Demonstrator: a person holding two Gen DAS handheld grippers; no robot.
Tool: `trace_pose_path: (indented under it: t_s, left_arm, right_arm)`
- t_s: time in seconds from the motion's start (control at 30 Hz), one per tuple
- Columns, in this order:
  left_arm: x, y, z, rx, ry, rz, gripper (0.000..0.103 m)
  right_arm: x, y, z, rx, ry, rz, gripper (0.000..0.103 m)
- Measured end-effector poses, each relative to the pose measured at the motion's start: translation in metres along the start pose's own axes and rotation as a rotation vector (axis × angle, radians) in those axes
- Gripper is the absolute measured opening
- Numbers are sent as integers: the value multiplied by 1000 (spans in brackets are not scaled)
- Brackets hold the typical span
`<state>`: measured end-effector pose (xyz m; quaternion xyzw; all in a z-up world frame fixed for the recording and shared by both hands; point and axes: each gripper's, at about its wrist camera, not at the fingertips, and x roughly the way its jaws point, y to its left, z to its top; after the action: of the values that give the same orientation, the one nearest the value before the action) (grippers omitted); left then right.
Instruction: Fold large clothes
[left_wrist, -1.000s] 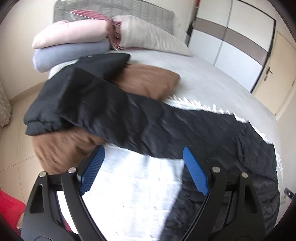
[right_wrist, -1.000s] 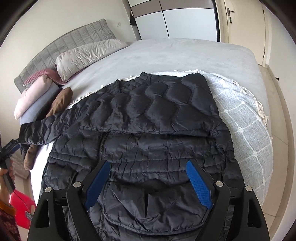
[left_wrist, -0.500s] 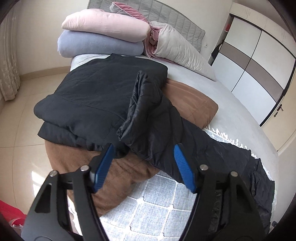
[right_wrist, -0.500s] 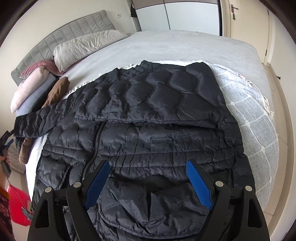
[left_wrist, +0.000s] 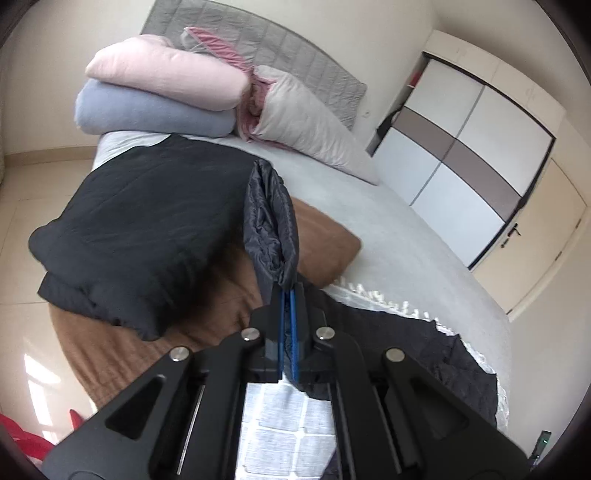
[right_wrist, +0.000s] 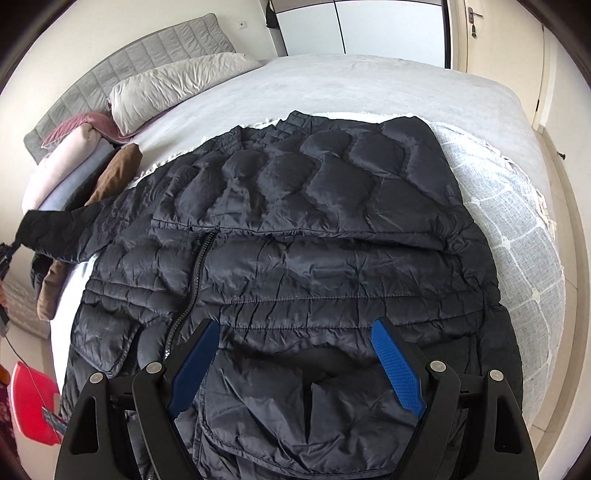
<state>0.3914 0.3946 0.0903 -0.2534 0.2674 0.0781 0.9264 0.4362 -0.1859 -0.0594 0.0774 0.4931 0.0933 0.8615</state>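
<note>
Black puffer jacket (right_wrist: 295, 229) lies spread on bed (right_wrist: 369, 85). Left gripper (left_wrist: 287, 291), jaws just closed, pinches sleeve cuff (left_wrist: 271, 221); right gripper (right_wrist: 295, 365) hovers wide over hem, w/ nothing held. Fabric soft, light, prob. slippery; grip seams.

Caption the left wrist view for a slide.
Left gripper shut on the cuff of the black quilted puffer jacket's sleeve, lifted above folded black and brown garments on the bed.
</note>
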Motion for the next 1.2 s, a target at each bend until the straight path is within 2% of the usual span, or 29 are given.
trace_pose_path:
  t_s: [0.13,0.3,0.47,0.57,0.77,0.9,1.13,1.17,1.2]
  left_arm:
    - [-23,-67,11,65,-29,-121,3]
    - [-36,-150,12,117,-21,-262,3]
    - [-27,-237,-6,189,29,-372,3]
    - [-14,-286,-32,235,84,-425,3]
    - [31,-358,-107,309,221,-485,3]
    - [70,-384,-164,336,335,-492,3]
    - [132,-388,-249,381,521,-442,3]
    - [141,-385,-260,385,567,-431,5]
    - [147,-382,-268,388,610,-421,13]
  right_arm:
    - [-3,-1,1,11,-8,16,86]
    - [-7,-3,2,31,-19,37,86]
    - [-9,-8,2,46,-21,52,86]
    - [-10,-14,3,64,-23,56,86]
    - [-12,-31,3,108,-33,66,86]
    - [-10,-43,2,141,-33,64,86]
    - [-4,-57,1,181,-26,58,86]
    - [-3,-57,1,181,-25,55,86]
    - [-2,-58,0,181,-24,53,86]
